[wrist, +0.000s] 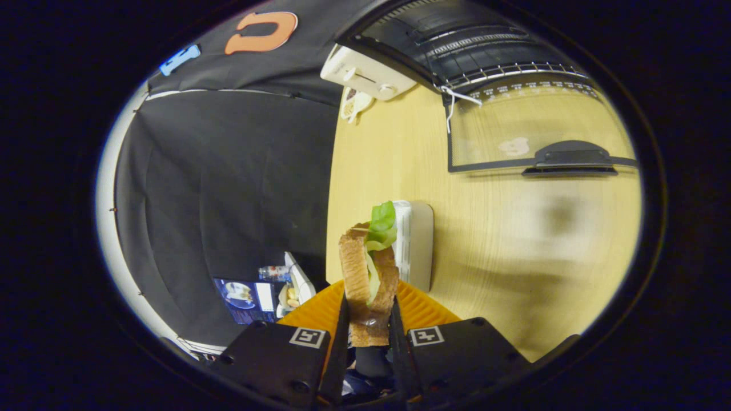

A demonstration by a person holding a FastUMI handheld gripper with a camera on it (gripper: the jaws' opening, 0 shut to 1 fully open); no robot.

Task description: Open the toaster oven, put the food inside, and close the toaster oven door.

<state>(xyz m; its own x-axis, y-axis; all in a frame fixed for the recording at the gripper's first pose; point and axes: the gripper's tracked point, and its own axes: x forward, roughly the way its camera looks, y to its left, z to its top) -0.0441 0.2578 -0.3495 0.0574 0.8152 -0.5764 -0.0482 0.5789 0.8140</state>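
Toasted sandwich (368,274) (lettuce poking out) clamped upright between jaws, toaster oven (514,85) beyond.

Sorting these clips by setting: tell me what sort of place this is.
Probably a mock kitchen counter in a recording booth: a toaster oven with its glass door open, a white pop-up toaster and a wooden tabletop. The tool grips a lettuce sandwich.

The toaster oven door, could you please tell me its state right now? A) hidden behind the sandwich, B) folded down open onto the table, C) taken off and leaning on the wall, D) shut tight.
B: the toaster oven door lies open on the wooden table, rack exposed, while the tool is shut on the sandwich ahead of it.
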